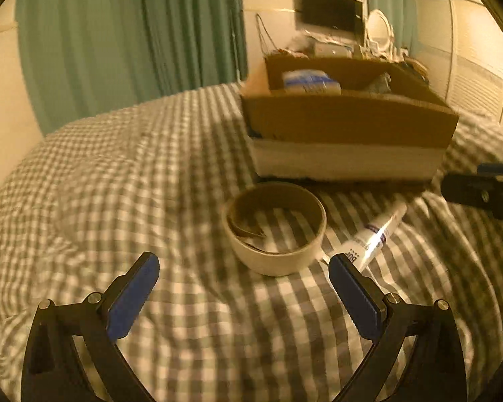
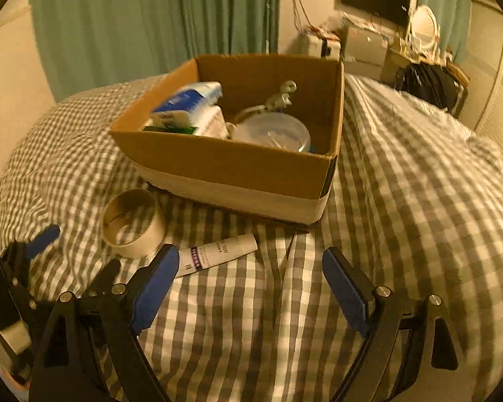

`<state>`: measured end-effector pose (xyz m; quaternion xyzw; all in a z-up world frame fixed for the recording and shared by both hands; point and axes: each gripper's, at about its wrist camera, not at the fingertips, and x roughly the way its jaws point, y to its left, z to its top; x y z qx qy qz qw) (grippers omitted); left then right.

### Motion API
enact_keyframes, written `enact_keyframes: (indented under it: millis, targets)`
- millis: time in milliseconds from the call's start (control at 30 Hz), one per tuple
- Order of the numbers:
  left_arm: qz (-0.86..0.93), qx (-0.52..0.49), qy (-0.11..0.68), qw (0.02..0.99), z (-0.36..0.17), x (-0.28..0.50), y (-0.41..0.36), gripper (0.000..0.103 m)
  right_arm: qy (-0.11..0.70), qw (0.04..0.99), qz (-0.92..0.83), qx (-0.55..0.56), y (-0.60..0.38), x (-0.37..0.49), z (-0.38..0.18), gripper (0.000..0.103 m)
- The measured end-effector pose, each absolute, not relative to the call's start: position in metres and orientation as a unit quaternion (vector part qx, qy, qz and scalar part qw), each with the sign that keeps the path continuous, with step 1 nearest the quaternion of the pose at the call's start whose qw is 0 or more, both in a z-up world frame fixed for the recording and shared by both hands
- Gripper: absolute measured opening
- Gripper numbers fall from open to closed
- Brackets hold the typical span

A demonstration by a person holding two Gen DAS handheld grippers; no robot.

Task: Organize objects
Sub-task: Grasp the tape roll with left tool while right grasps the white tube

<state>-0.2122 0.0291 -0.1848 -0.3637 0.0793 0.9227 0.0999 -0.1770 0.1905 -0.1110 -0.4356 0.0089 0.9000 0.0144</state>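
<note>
— Across the frame's middle, why's the box (image 2: 238,171) on the bed (image 2: 402,201)?
— Probably collecting things; it's partly filled. Below it lie the tape roll (image 2: 132,222) and tube (image 2: 218,254), still outside.
— Grippers?
— Left gripper (image 1: 243,293) and right gripper (image 2: 249,288) both spread wide, empty.

Green curtains (image 2: 157,26), checked bedspread (image 2: 402,201) — seemingly lamplit.

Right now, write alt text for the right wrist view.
An open right gripper hovers over a checked bedcover, empty. Ahead lie a white tube and a tape roll, before a cardboard box already holding packets and a clear container.
</note>
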Motion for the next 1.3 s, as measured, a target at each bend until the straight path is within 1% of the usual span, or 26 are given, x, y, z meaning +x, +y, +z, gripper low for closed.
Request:
enact_keyframes:
  millis: [133, 267, 467, 500, 533, 600, 700, 833, 933, 1167, 1233, 1300]
  targets:
    - [0.918, -0.375, 0.079, 0.106, -0.199, -0.230, 0.036, 0.103, 0.017, 0.037, 0.898, -0.438, 0.196, -0.188, -0.115, 0.087]
    - [0.909, -0.395, 0.057, 0.118, -0.214, -0.249, 0.042, 0.103, 0.013, 0.040, 0.896, -0.442, 0.196, -0.190, -0.120, 0.087]
    - [0.913, -0.387, 0.049, 0.123, -0.219, -0.264, 0.047, 0.103, 0.009, 0.046, 0.892, -0.450, 0.195, -0.192, -0.133, 0.087]
    - [0.912, -0.387, 0.046, 0.129, -0.219, -0.265, 0.047, 0.098, 0.010, 0.046, 0.890, -0.453, 0.194, -0.193, -0.136, 0.087]
    - [0.910, -0.388, 0.040, 0.139, -0.220, -0.265, 0.047, 0.085, 0.010, 0.045, 0.888, -0.457, 0.192, -0.195, -0.139, 0.087]
    - [0.908, -0.390, 0.036, 0.148, -0.219, -0.261, 0.046, 0.085, 0.010, 0.044, 0.887, -0.459, 0.189, -0.196, -0.144, 0.087]
    - [0.910, -0.393, 0.041, 0.124, -0.215, -0.247, 0.034, 0.085, 0.010, 0.046, 0.886, -0.462, 0.185, -0.198, -0.148, 0.087]
    - [0.910, -0.407, 0.008, 0.076, -0.209, -0.233, 0.003, 0.085, 0.018, 0.031, 0.881, -0.473, 0.175, -0.205, -0.159, 0.087]
    - [0.914, -0.400, -0.016, 0.057, -0.201, -0.232, -0.014, 0.085, 0.050, 0.011, 0.875, -0.482, 0.167, -0.212, -0.170, 0.087]
    - [0.916, -0.398, -0.011, 0.052, -0.203, -0.232, -0.019, 0.085, 0.063, 0.024, 0.866, -0.495, 0.164, -0.232, -0.194, 0.087]
    - [0.914, -0.401, -0.007, 0.052, -0.207, -0.230, -0.014, 0.085, 0.039, 0.023, 0.868, -0.494, 0.161, -0.231, -0.193, 0.077]
    - [0.913, -0.404, -0.006, 0.050, -0.207, -0.230, -0.015, 0.085, 0.024, 0.022, 0.869, -0.494, 0.160, -0.228, -0.191, 0.062]
